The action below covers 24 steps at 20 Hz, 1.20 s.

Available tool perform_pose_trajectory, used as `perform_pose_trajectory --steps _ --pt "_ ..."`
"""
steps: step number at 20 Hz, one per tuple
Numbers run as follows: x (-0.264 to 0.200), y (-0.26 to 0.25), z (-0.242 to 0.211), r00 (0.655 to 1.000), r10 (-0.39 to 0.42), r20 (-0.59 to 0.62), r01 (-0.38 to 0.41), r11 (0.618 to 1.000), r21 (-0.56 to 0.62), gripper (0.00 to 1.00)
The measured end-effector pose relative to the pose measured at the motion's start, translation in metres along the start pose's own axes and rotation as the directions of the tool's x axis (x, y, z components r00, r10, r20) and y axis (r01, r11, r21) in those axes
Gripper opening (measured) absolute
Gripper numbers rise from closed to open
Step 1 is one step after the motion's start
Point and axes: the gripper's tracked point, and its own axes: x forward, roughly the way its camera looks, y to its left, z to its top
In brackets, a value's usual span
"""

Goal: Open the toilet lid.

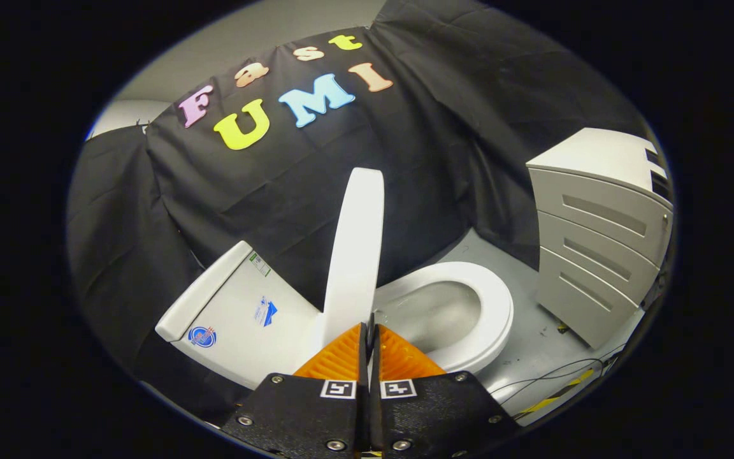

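Currently, gripper view: gripper (369, 328) has its orange fingers (338, 357) nearly together, a thin gap between the tips, gripping nothing visible. Lid (355, 248) stands raised, edge-on, just ahead of the fingertips (contact unclear). Seat (491, 312) and open bowl lie beside it, tank (239, 312) on the other side. Drawer cabinet (596, 255) stands beyond the seat; cables (558, 373) on the floor.

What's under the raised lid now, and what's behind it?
Under the lid: the seat and bare bowl. Behind it: the tank, partly covered. Gripper looks shut near the lid's lower edge.
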Motion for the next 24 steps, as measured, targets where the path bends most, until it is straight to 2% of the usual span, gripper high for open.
perform_pose_trajectory --steps 5,16,24 --pt "-0.002 0.02 0.004 1.0 0.007 0.009 -0.006 0.996 -0.085 0.0" --pt "-0.007 0.062 0.006 0.999 0.032 0.026 -0.026 0.98 -0.195 0.0" --pt "-0.009 0.097 0.005 0.998 0.05 0.028 -0.039 0.949 -0.313 0.0"
